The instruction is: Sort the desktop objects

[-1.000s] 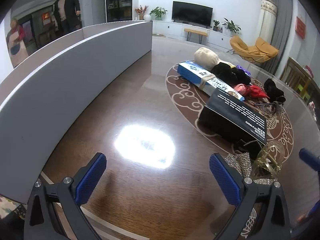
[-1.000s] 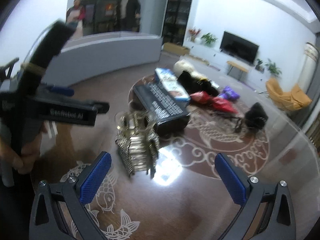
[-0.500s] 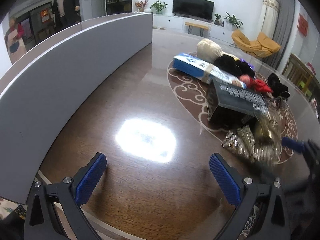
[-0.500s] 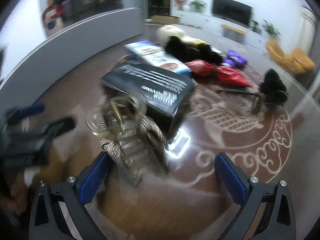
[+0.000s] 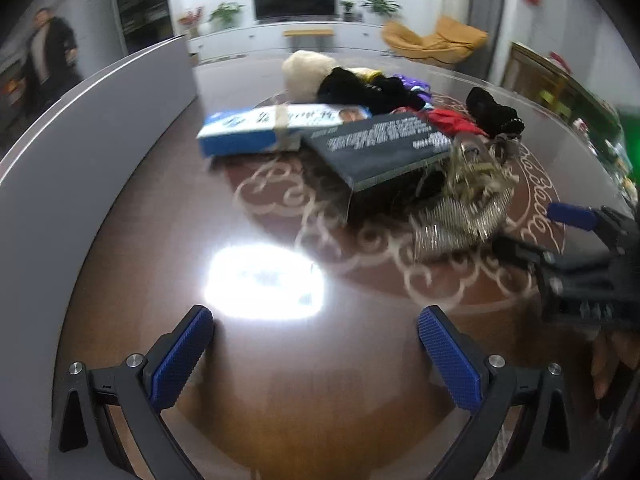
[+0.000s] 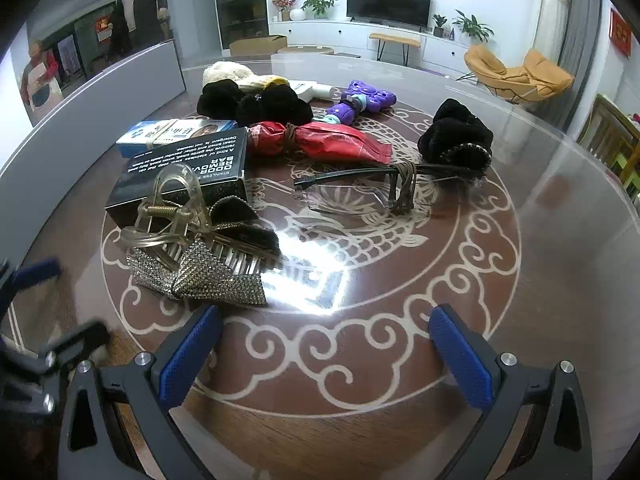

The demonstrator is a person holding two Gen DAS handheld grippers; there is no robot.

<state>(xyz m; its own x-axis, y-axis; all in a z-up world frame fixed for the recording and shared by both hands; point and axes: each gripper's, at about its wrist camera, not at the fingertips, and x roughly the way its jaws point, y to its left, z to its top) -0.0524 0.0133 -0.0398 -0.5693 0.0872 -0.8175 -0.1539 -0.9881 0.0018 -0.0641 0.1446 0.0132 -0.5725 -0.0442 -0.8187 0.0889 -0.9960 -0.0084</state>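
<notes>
Table: the round, glossy brown tabletop (image 6: 540, 240) with its pale scroll inlay carries everything I am sorting.
Partition: a curved grey panel (image 5: 80, 152) stands along the table's left edge.
Black box: a black printed carton (image 6: 188, 172) lies flat and shut, contents hidden, touching the blue-and-white box (image 6: 176, 132) behind it.
Pile: black fluffy items (image 6: 256, 102) and a cream plush lump (image 6: 224, 74) crowd behind the boxes.
Red pouch: a crinkled red foil packet (image 6: 320, 140), tied round its middle, lies beside the boxes.
Glasses: clear-lens spectacles (image 6: 352, 192), bound with cord, lie near a separate black scrunchie (image 6: 454, 136).
Hair clip: the clear claw clip with a rhinestone bow (image 6: 196, 252) leans against the black carton, just beyond my right fingers.
My left gripper (image 5: 312, 348): spread wide, holding nothing, over bare tabletop.
My right gripper (image 6: 324, 352): spread wide, also holding nothing.
Right view only: a purple toy (image 6: 360, 100) and the spectacles, seen sharply.
Left view only: my right gripper from the side, blurred.
</notes>
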